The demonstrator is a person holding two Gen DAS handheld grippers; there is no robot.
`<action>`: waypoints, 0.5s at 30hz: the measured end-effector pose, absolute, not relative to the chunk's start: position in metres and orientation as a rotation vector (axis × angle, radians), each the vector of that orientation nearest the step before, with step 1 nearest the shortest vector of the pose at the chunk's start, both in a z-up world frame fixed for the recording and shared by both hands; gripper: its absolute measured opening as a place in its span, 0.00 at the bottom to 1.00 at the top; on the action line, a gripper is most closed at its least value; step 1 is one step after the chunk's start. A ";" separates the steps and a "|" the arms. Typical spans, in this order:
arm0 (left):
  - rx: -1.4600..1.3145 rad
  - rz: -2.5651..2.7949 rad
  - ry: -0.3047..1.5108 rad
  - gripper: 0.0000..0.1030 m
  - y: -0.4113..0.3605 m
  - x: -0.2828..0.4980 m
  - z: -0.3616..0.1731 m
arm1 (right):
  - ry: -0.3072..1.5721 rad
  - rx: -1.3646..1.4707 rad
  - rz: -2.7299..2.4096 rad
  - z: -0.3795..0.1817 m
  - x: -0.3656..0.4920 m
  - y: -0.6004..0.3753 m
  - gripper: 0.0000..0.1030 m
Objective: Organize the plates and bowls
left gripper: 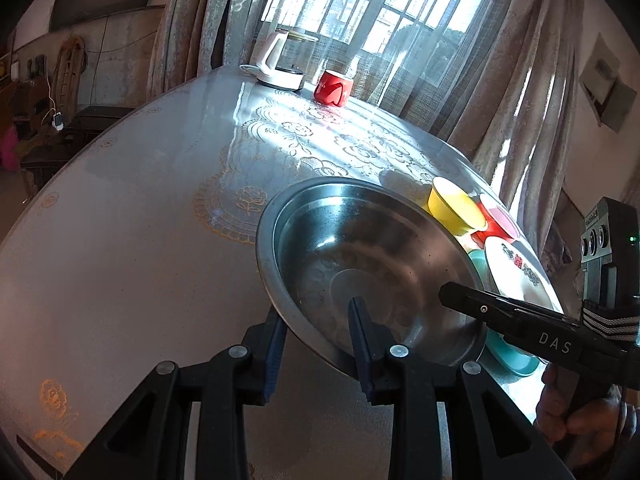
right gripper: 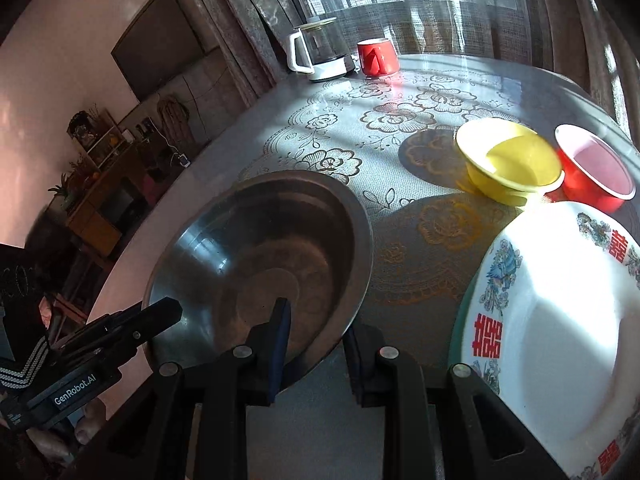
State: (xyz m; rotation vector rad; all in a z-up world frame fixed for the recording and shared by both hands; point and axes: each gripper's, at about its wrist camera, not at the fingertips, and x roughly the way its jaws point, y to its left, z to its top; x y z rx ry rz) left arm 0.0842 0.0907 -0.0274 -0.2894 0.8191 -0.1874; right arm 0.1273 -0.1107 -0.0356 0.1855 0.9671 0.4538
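The round bench (right gripper: 400,208), under a floral lace cover, carries a steel basin (right gripper: 260,264) at its near side, mouth upward and tilted, being round with no long axis. The left hand-held gripper (left gripper: 316,344) is clamped on the basin's near rim, one pad inside and one outside, and the right hand-held gripper (right gripper: 316,344) grips the rim likewise on the opposite side. Beside the basin to the right stand a white decorated plate (right gripper: 560,320), a yellow bowl (right gripper: 508,160) and a red bowl (right gripper: 592,168), all upright.
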 end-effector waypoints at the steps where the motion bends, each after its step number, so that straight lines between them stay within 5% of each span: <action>1: -0.289 -0.184 0.823 0.31 0.091 0.082 -0.028 | 0.965 0.188 0.457 -0.036 0.121 -0.114 0.25; 15: -0.236 -0.138 0.863 0.31 0.087 0.066 -0.035 | 0.980 0.195 0.481 -0.046 0.105 -0.110 0.25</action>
